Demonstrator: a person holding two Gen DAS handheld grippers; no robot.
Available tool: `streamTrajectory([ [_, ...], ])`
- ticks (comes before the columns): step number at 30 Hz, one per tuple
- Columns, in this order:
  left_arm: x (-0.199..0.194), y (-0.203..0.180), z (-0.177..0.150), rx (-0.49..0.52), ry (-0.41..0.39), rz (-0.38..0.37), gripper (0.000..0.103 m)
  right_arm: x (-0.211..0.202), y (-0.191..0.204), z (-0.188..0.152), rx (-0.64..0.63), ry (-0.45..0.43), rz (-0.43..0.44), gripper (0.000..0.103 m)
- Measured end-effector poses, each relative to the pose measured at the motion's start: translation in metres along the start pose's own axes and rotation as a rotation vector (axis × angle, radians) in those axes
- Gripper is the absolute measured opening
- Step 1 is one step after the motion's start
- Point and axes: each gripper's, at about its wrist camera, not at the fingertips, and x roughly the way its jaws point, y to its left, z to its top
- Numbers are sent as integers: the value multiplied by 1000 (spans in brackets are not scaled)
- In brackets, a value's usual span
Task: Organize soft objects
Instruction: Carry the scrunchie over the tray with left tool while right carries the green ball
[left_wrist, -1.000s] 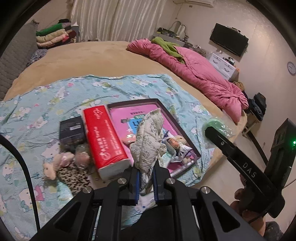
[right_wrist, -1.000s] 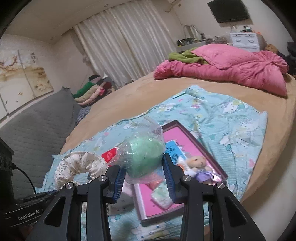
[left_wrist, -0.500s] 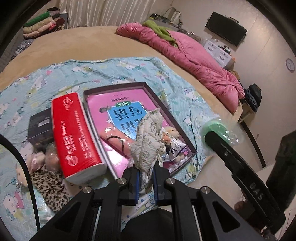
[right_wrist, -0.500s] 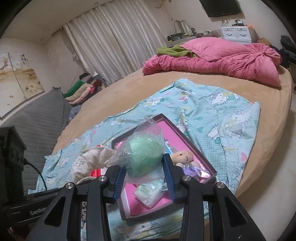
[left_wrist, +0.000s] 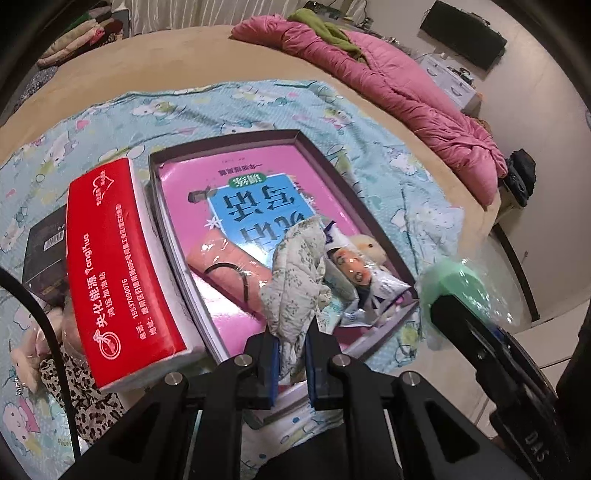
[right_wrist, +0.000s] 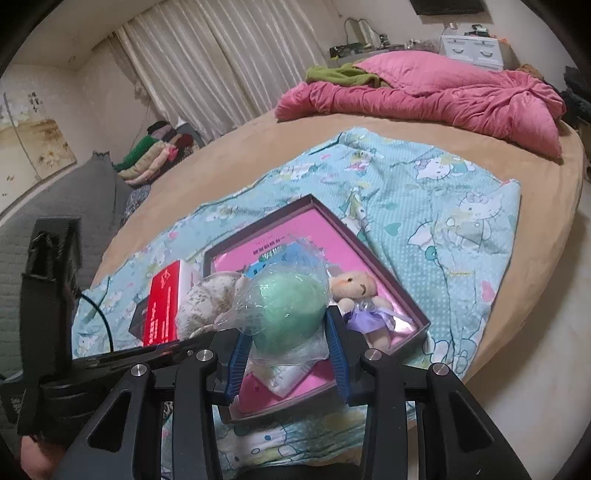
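Floral cloth (left_wrist: 295, 280) is pinched in the left hand-held gripper (left_wrist: 291, 362) above the tray (left_wrist: 325, 155); right hand-held gripper (right_wrist: 288, 347) clamps a bagged green ball (right_wrist: 291, 314).

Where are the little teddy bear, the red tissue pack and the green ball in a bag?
teddy bear (right_wrist: 355, 285), right wrist view, on its face.
red tissue pack (left_wrist: 110, 258), left wrist view, on its red top.
green ball (right_wrist: 288, 314), right wrist view, on its middle.

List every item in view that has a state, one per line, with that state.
left gripper: shut on floral cloth
right gripper: shut on bagged green ball
shallow box: open, lidless
teddy bear: lying in the box
red tissue pack: leaning on the box's edge
pink quilt: bunched up
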Motion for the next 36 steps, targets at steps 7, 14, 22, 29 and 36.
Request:
streamTrajectory([
  [7, 10, 7, 3, -13, 13, 20, 12, 12, 5, -7, -36, 44, -1, 40],
  [14, 15, 12, 5, -24, 11, 19, 12, 31, 4, -13, -47, 124, 3, 41],
  [22, 20, 13, 4, -22, 20, 16, 12, 48, 6, -21, -78, 200, 3, 41],
  [29, 25, 15, 3, -26, 28, 10, 13, 67, 4, -29, -97, 258, -11, 41],
  [36, 28, 16, 3, -24, 27, 9, 13, 74, 1, -28, -115, 239, -63, 41],
])
